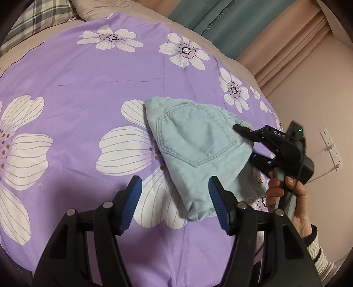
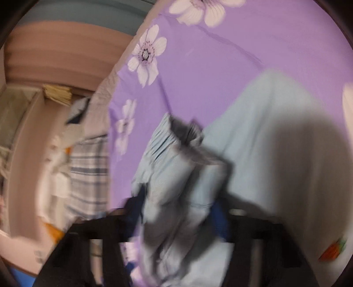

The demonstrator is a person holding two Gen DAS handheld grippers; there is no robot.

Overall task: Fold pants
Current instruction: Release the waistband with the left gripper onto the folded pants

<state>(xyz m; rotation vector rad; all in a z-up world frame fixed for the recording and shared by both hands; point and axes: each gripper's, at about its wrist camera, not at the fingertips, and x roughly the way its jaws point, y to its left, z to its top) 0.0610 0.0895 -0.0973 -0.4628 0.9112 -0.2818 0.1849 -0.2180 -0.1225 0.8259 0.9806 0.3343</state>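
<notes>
Folded light-blue pants [image 1: 196, 150] lie on purple floral bedsheet [image 1: 88, 72]. L gripper [image 1: 174, 198] fingers wide, empty. R gripper [image 2: 176, 212] fingers pinch the pants' edge; view blurred.

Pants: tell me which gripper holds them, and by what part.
The right gripper grips the pants at a bunched edge; the left gripper is open, empty.

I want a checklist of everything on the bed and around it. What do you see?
Surface: purple flowered bedsheet, smooth.
Job's things: light blue pants, folded small, back pocket up.
Clutter: plaid pillow at the bed's far corner.
Grippers: left gripper open, empty, beside the pants; right gripper has pants fabric between its fingers, blurred.
Cables: thin cord to a wall power strip.
Surroundings: teal curtain, pink wall.
</notes>
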